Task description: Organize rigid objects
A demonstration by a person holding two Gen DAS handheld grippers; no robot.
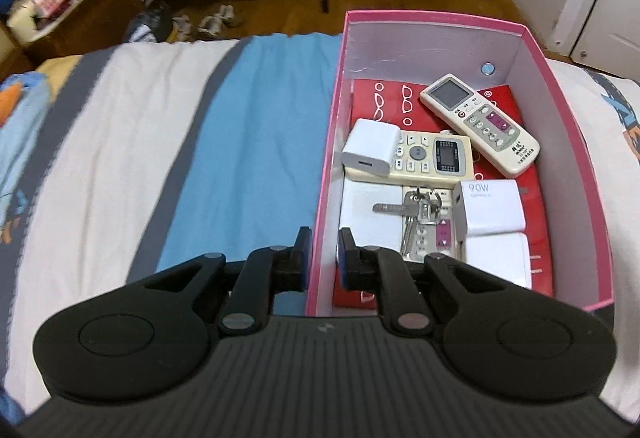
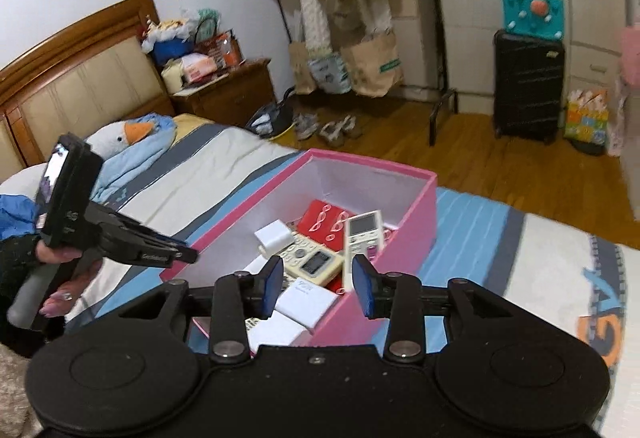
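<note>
Pink cardboard box (image 1: 568,126) sits open on the striped bed (image 1: 180,142), serving as the one container into which the loose hard items are gathered, so everything lies inside its white walls and nothing of the kind shows on the blanket beside it. Over a red glasses-print case (image 1: 384,98) lie a white remote (image 1: 480,122) set diagonally, a cream remote (image 1: 432,158) with a small white charger (image 1: 372,148) resting on its left end, a bunch of keys (image 1: 416,210), and a 90W adapter (image 1: 490,208) stacked on another white block. The left gripper (image 1: 325,258) straddles the box's near left wall with its blue pads slightly apart, one finger outside and one inside, probably to steady or shift the box; whether they press the wall is unclear. The right gripper (image 2: 316,288) hovers spread and empty above the near end.
</note>
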